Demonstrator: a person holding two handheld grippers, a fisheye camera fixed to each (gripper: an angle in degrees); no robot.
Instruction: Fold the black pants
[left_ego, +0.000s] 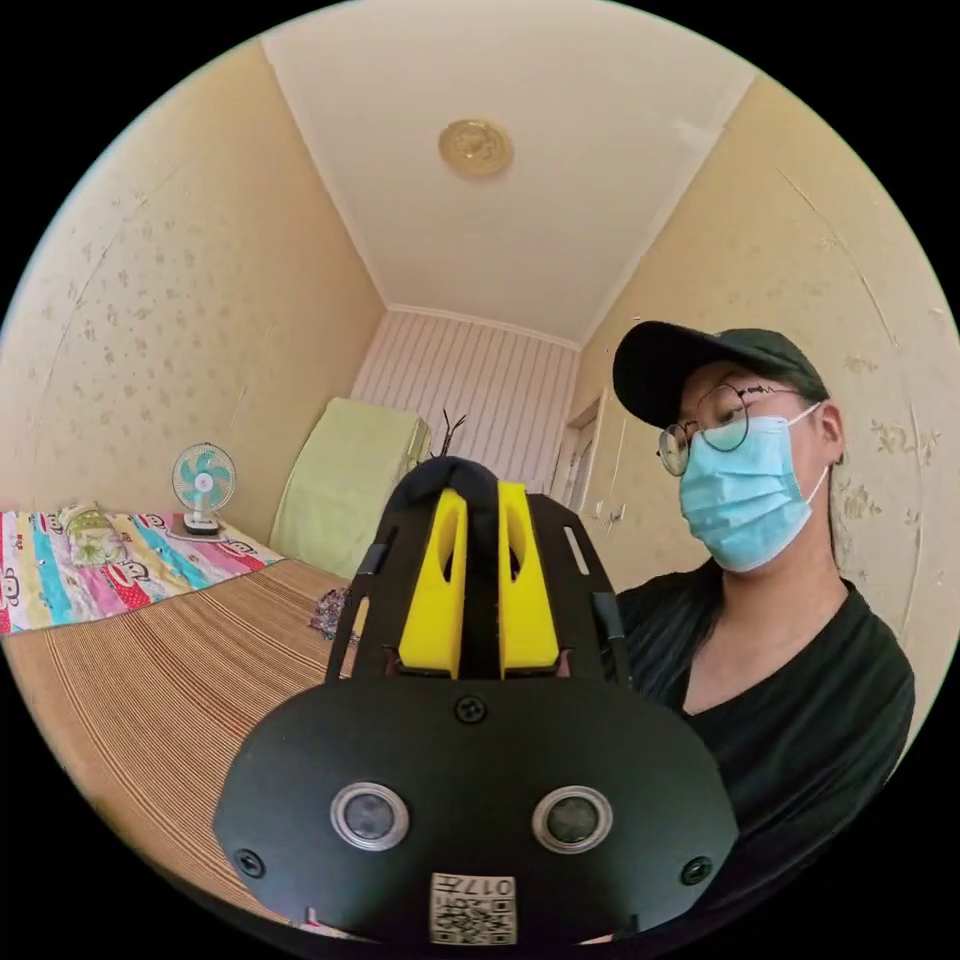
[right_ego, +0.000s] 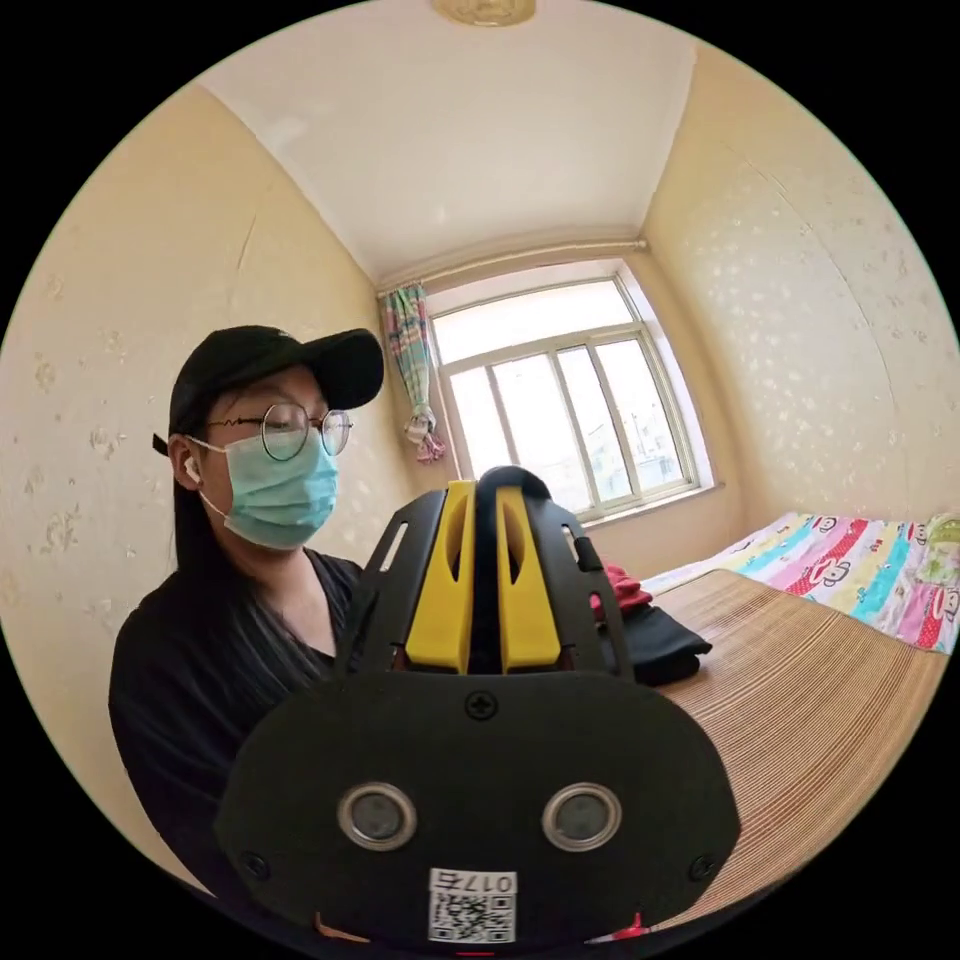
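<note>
In the left gripper view my left gripper (left_ego: 482, 505) points up into the room, its yellow jaws shut on a fold of the black pants (left_ego: 452, 474), which bunches over the jaw tips. My right gripper (right_ego: 487, 498) is raised the same way in the right gripper view, jaws pressed together on another bit of the black pants (right_ego: 512, 478). The rest of the pants hangs out of sight below both cameras. A person in a black top (left_ego: 800, 720) stands close behind both grippers.
A striped woven mat (left_ego: 150, 680) covers the bed, with a colourful sheet (left_ego: 90, 570) and a small fan (left_ego: 203, 485) at its far end. A green-covered object (left_ego: 345, 480) leans on the wall. Folded black clothes (right_ego: 655, 640) and a red garment (right_ego: 618, 585) lie below the window (right_ego: 560, 400).
</note>
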